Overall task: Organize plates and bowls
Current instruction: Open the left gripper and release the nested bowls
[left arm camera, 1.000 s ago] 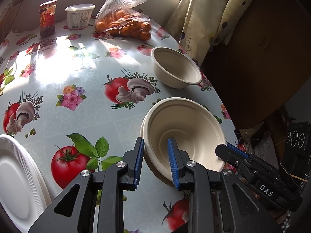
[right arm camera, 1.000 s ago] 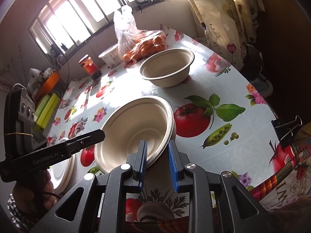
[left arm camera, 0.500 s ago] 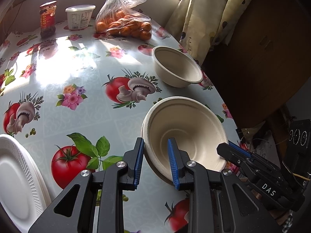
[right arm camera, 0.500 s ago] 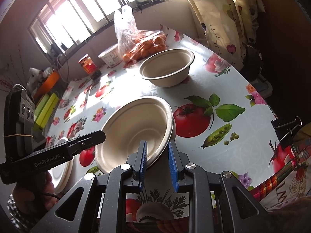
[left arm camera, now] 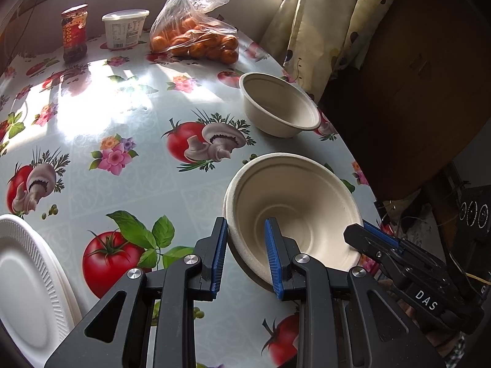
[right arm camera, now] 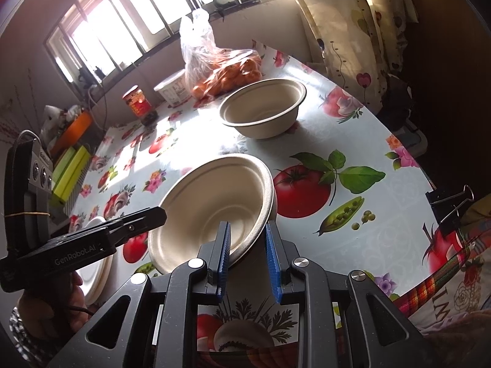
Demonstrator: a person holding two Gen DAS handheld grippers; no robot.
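Two nested beige paper bowls [left arm camera: 294,202] [right arm camera: 214,202] are held tilted just above the flowered table [left arm camera: 129,184]. My left gripper [left arm camera: 245,224] is shut on their near-left rim, one blue pad outside and one inside. My right gripper [right arm camera: 247,225] is shut on the opposite rim; in the left wrist view it comes in from the right [left arm camera: 368,239]. In the right wrist view the left gripper [right arm camera: 132,224] reaches the bowls from the left. A single beige bowl [left arm camera: 279,104] [right arm camera: 264,107] stands farther back. White foam plates [left arm camera: 24,276] [right arm camera: 95,245] lie at the left.
A bag of oranges [left arm camera: 196,36], a white tub [left arm camera: 125,27] and a red jar [left arm camera: 73,30] stand at the back by the window. The table edge [left arm camera: 353,153] runs close past both bowls on the right, with a curtain [left arm camera: 322,24] beyond. A binder clip [right arm camera: 451,205] grips the cloth edge.
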